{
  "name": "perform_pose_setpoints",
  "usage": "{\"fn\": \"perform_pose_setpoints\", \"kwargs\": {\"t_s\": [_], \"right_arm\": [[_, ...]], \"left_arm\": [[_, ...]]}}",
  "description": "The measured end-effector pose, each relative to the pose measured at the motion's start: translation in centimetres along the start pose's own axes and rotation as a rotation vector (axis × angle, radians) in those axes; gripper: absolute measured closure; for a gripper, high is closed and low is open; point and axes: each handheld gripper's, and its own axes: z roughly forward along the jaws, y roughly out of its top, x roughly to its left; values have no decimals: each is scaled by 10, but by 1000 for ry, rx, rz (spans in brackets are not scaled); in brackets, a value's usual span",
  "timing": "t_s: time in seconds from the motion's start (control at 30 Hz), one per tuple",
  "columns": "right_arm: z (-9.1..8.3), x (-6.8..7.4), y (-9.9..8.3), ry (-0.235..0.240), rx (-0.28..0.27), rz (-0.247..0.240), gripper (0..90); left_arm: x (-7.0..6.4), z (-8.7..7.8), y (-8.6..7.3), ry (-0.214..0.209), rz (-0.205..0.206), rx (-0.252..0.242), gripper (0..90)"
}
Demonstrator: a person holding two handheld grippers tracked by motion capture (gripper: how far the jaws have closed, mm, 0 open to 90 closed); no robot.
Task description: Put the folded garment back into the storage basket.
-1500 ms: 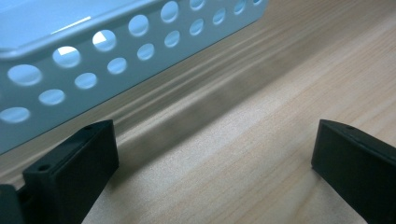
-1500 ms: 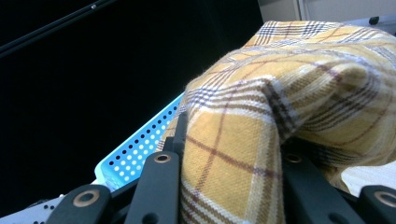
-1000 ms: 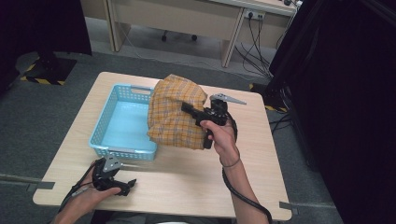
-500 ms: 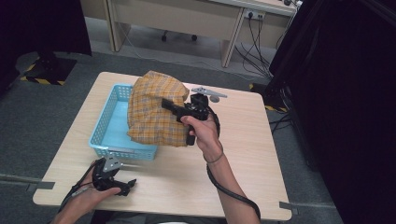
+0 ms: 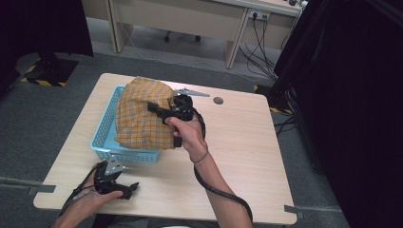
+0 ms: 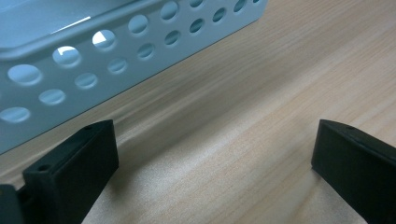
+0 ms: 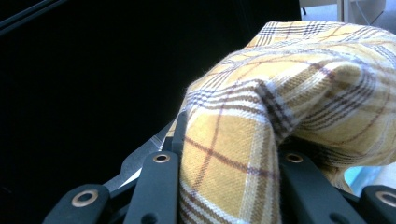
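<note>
Woodgrain table (image 5: 247,142), perforated basket (image 5: 102,137), plaid cloth (image 5: 140,114)

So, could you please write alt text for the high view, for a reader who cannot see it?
The right gripper, shut on a yellow checked cloth, holds it above a blue basket on a wooden table. The left gripper rests open on the table's near edge, in front of the basket.

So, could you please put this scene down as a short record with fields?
surface: wooden table
cloth: yellow plaid cloth, bunched, held up over the basket
basket: blue perforated basket, on the table's left half
right gripper: right gripper, shut on a fold of the cloth
left gripper: left gripper, open, jaws apart, low over the table beside the basket wall
</note>
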Motion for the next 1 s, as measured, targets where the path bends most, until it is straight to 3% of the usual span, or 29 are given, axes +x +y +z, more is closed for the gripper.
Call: {"fn": "perform_pose_setpoints", "kwargs": {"t_s": [0.53,1.0], "right_arm": [[35,11,1,-9,37,15,706],[60,7,-8,-46,59,56,701]], "left_arm": [[0,0,0,-2,1,0,0],[0,0,0,-3,3,0,0]]}}
